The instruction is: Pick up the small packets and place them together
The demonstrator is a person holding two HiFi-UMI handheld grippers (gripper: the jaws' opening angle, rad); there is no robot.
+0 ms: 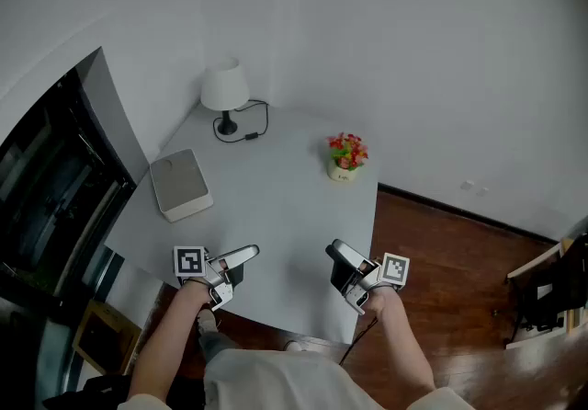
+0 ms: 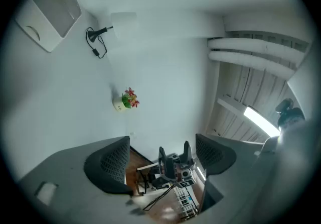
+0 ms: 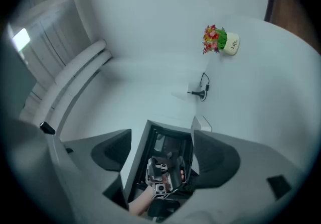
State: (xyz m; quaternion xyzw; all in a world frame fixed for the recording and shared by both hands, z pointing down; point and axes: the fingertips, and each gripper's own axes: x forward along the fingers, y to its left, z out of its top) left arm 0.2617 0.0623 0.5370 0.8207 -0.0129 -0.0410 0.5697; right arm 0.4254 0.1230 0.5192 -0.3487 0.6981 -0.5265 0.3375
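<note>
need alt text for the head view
The left gripper and right gripper, both open and empty, hover at the near edge of a white table. On it stand a lamp, a flower pot and a box.

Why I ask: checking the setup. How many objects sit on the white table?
3: a lamp at the far corner, a flower pot near the right edge, and a flat white box at the left edge.

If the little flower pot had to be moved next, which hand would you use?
Probably the right gripper: the flower pot stands on its side of the table, and its jaws are open and empty. The left gripper is farther off.
</note>
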